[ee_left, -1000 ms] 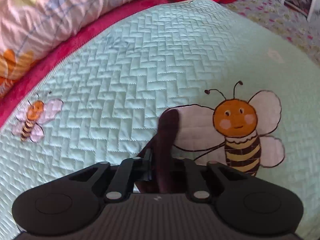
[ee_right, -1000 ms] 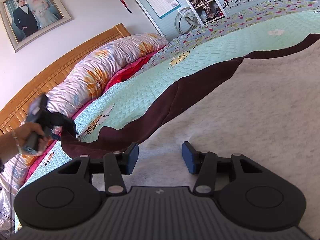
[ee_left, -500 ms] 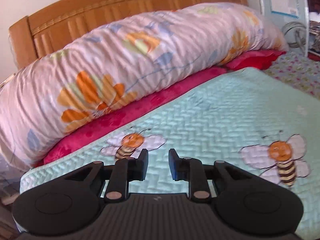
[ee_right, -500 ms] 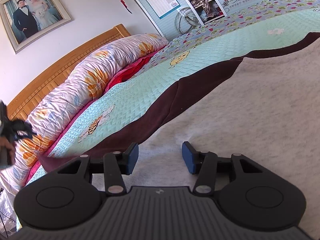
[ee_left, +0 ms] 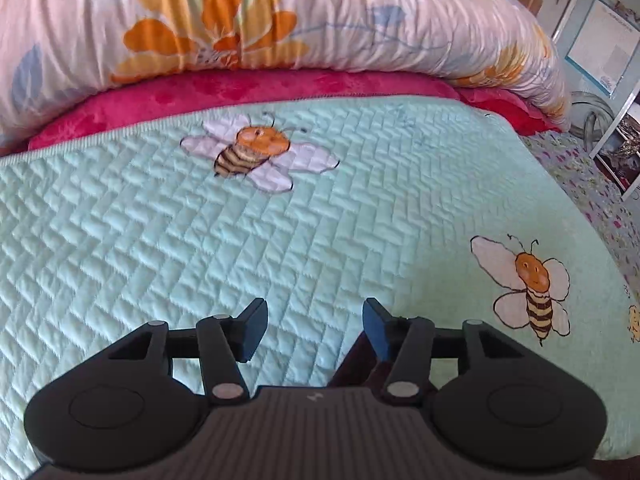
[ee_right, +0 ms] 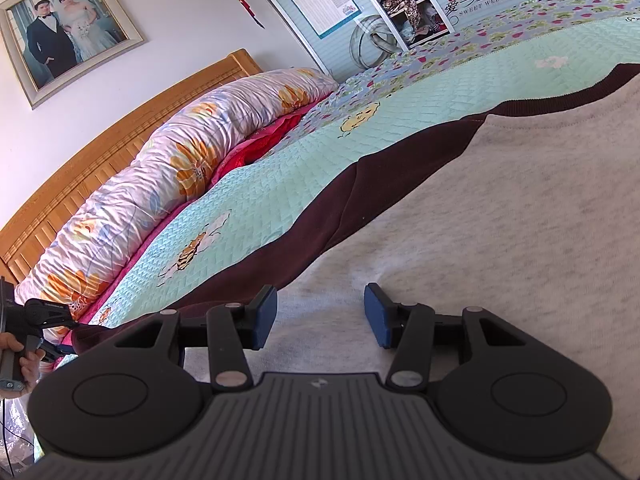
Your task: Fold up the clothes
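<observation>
Left tongs [ee_left: 312,326] opening over the quilt [ee_left: 160,240] with nothing between, right tongs [ee_right: 320,316] spread above the sweater [ee_right: 500,220], perhaps touching.

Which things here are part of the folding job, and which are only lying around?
Belong to the job:
- sweater, grey with dark brown sleeve
- left hand-held gripper, jaws opening, nothing between them
- right hand-held gripper, open over the sweater

Just lying about:
- bee quilt
- floral duvet
- wedding photo
</observation>
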Motion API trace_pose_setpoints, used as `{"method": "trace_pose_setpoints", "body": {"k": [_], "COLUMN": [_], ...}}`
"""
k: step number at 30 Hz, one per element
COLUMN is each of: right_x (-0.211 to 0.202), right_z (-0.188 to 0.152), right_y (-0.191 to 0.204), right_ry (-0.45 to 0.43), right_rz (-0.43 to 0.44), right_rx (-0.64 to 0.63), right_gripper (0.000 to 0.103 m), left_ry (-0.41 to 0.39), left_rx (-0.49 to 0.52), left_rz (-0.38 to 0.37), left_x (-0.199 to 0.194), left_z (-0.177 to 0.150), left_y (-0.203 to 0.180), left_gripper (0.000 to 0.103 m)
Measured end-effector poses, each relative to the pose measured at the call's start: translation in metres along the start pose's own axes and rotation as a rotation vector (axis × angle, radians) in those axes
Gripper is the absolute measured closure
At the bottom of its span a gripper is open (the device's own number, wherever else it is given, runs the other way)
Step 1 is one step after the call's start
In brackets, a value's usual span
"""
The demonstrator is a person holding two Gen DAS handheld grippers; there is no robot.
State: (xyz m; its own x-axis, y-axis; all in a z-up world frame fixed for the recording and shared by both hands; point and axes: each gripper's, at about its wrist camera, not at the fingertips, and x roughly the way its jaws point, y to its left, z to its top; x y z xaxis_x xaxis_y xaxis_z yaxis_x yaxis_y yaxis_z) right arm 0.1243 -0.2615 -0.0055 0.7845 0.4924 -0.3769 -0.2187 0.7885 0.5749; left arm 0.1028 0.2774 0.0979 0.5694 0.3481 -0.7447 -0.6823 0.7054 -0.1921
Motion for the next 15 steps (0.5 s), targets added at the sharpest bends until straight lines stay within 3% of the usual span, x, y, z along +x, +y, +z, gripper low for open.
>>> {"method": "trace_pose_setpoints", "body": {"k": [3, 7, 8, 9, 10, 12, 15], "right_x": [0.0, 0.0, 0.0, 0.0, 0.0, 0.0, 0.0], "right_z": [0.0, 0.0, 0.0, 0.0, 0.0, 0.0, 0.0], "right_y": [0.0, 0.0, 0.0, 0.0, 0.0, 0.0, 0.0], "right_ry": [0.0, -0.001, -0.001, -0.001, -0.001, 0.0, 0.0], "right_rz": [0.0, -0.001, -0.001, -0.001, -0.001, -0.001, 0.0], "right_rx": [0.0, -0.001, -0.001, -0.002, -0.002, -0.001, 0.0], "right_gripper": [0.051, 0.051, 0.051, 0.051, 0.051, 0.051, 0.051], "left_ry": [-0.029, 0.12, 0.149, 0.178, 0.217, 0.209, 0.195], "left_rx": [0.166, 0.29, 0.31, 0.329, 0.357, 0.393, 0.131], "left_rz": [0.044, -0.039, -0.05, -0.062, -0.095, -0.123, -0.246], "left_x": [-0.002, 0.016, 0.023, 0.029, 0.034, 0.031, -0.002], "left_z": [0.01, 0.008, 0.006, 0.005, 0.004, 0.007, 0.039], "left_y": [-0.018, -0.024, -0.025, -0.026, -0.03, -0.035, -0.017], "left_gripper": [0.04, 0.048, 0.066, 0.101, 0.1, 0.1, 0.1]}}
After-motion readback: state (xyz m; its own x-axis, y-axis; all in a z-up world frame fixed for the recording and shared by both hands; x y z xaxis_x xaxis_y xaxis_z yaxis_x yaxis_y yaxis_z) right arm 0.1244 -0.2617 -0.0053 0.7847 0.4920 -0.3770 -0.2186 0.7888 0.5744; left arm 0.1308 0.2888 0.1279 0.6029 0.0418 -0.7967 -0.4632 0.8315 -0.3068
